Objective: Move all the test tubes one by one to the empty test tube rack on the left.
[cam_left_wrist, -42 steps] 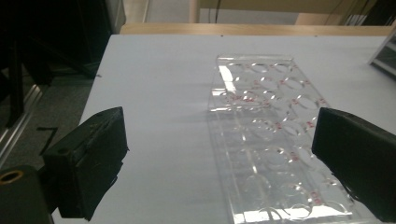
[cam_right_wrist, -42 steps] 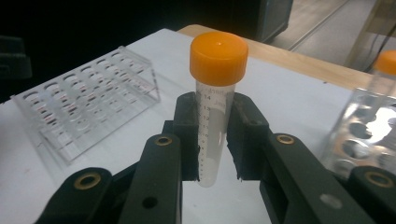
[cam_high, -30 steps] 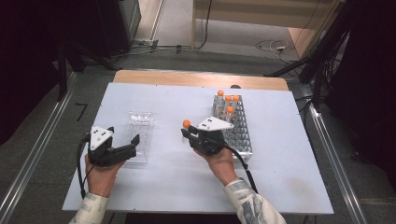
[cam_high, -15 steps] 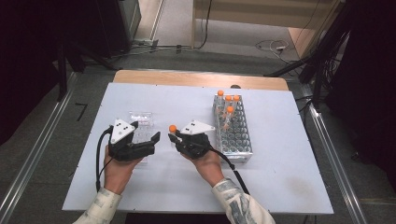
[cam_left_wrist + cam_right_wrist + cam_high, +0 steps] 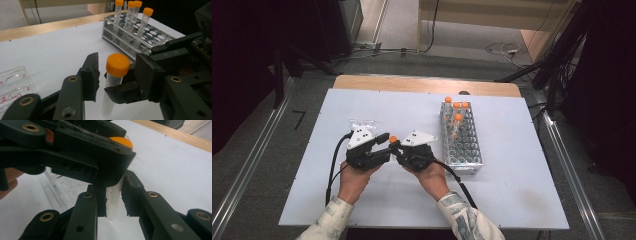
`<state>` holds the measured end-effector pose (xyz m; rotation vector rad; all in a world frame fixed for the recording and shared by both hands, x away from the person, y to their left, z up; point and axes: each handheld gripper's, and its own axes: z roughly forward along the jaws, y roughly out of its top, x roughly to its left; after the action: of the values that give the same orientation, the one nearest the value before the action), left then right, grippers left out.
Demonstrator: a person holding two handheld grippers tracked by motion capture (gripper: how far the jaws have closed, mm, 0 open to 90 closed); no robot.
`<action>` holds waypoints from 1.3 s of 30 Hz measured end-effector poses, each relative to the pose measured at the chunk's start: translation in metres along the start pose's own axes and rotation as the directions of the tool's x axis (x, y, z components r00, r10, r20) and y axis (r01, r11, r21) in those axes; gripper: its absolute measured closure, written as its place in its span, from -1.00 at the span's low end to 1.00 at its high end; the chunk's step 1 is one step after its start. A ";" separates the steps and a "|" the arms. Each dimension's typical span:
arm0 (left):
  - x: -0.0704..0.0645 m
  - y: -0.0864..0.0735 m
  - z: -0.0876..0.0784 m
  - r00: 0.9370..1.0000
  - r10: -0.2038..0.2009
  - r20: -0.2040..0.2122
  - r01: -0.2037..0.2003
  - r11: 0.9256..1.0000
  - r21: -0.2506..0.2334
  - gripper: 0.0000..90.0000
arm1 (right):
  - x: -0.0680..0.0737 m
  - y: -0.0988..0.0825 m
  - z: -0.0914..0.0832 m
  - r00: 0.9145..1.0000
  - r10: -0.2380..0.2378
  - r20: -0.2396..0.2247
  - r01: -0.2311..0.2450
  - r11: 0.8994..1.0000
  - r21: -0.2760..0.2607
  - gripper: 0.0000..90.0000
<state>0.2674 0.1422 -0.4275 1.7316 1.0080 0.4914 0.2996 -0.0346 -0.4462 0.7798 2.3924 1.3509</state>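
Table (image 5: pixel 522 200): white sheet over a wooden top, grey floor and cables beyond.
Tube (image 5: pixel 113 82): upright, orange-capped, mid-table, left of the rack (image 5: pixel 469 155).
Right gripper (image 5: pixel 396 148): clamped on the tube.
Left gripper (image 5: pixel 117 72): jaws just been closing around the cap, small gaps showing.

Each hand-held gripper, left (image 5: pixel 382 145) and right (image 5: pixel 396 148), is black with a grey three-cornered plate on top and a black trailing cable. Brass-coloured rivets stud the jaw arms, and the pads are ragged-edged. The person's sleeves are pale and patterned.

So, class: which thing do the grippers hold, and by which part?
Right gripper clamps the orange-capped tube by its clear body; left gripper has been closing around its cap.
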 end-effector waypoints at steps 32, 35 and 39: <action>0.033 0.044 -0.002 0.995 -0.005 -0.097 0.003 1.000 -0.019 0.57 | -0.009 -0.005 -0.003 0.996 0.085 0.006 -0.086 0.996 0.015 -0.31; 0.045 0.048 -0.005 0.992 -0.028 -0.123 0.025 0.999 -0.029 0.57 | -0.010 -0.007 -0.004 0.996 0.085 0.005 -0.085 0.996 0.015 -0.32; 0.055 0.055 -0.010 0.988 -0.045 -0.150 0.038 0.998 -0.052 0.57 | -0.011 -0.008 -0.004 0.995 0.098 0.012 -0.098 0.995 0.015 -0.40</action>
<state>0.3133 0.1857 -0.3809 1.6454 1.1280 0.6231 0.3043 -0.0469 -0.4508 0.9178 2.3874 1.3617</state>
